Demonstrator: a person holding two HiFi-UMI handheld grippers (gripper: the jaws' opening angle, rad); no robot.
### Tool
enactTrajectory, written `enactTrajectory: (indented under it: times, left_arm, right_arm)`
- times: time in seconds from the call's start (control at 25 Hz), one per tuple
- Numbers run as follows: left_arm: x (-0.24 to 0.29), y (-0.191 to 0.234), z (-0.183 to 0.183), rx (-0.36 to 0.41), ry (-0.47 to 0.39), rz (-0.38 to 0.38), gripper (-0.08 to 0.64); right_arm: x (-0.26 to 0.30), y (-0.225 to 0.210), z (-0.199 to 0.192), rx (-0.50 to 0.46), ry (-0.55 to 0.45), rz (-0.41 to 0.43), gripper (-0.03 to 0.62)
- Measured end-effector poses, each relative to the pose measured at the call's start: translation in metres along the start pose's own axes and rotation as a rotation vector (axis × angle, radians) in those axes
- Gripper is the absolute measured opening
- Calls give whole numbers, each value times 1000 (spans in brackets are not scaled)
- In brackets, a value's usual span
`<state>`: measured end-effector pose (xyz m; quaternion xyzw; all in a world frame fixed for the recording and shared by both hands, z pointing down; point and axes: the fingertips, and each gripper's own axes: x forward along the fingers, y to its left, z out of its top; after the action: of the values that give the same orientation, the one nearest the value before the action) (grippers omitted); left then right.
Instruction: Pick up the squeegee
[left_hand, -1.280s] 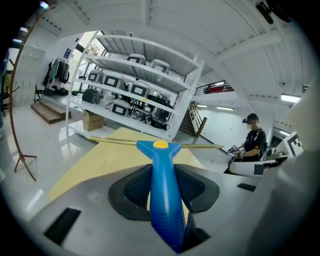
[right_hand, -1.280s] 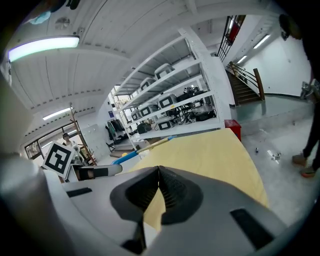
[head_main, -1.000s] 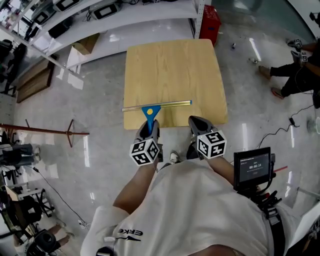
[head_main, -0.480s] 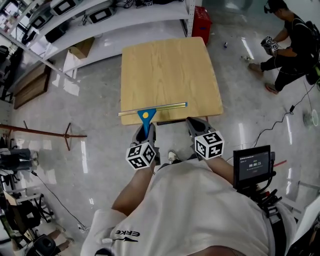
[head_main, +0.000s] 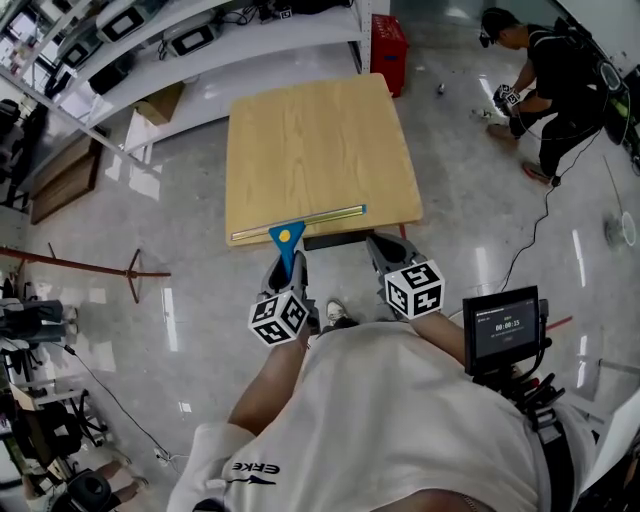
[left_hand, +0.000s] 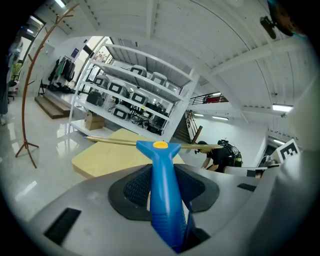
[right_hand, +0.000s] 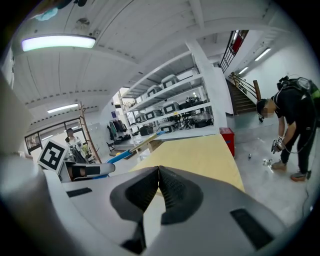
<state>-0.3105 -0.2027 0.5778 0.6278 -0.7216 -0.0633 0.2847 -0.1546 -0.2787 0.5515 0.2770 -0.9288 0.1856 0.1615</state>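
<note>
The squeegee (head_main: 288, 236) has a blue handle with a yellow dot and a long brass-coloured blade bar. My left gripper (head_main: 285, 264) is shut on the blue handle (left_hand: 164, 195), which runs up between the jaws. The blade bar (left_hand: 120, 142) is held level over the near edge of the wooden table (head_main: 310, 140). My right gripper (head_main: 385, 250) hangs beside it at the right, shut with its pads (right_hand: 159, 186) touching and nothing between them. In the right gripper view the squeegee (right_hand: 132, 151) shows at the left.
A person (head_main: 555, 70) bends over the floor at the far right. White shelving (head_main: 170, 50) with boxes runs along the back, and a red crate (head_main: 388, 45) stands beyond the table. A rust-coloured stand (head_main: 100, 265) lies at the left. A small screen (head_main: 502, 328) sits by my right side.
Both grippers and the held squeegee have drawn back toward the table's near edge. The blade that hung over the tabletop now lies at its front edge. The person at right has come into fuller view.
</note>
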Motion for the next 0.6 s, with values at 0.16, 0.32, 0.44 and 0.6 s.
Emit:
enactTrajectory:
  times: [0.16, 0.32, 0.44, 0.6]
  left_arm:
    - [-1, -3, -5, -1, -14, -5, 133]
    - [-9, -7, 0, 11, -29, -4, 133]
    - [-31, -27, 0, 9, -40, -4, 133]
    - [-39, -38, 0, 15, -46, -11, 133]
  right_arm:
    - [-1, -9, -7, 18, -5, -14, 5]
    - [-8, -9, -1, 16, -25, -21, 5]
    - [-39, -3, 7, 5, -44, -25, 5]
    - [-54, -4, 9, 3, -55, -35, 5]
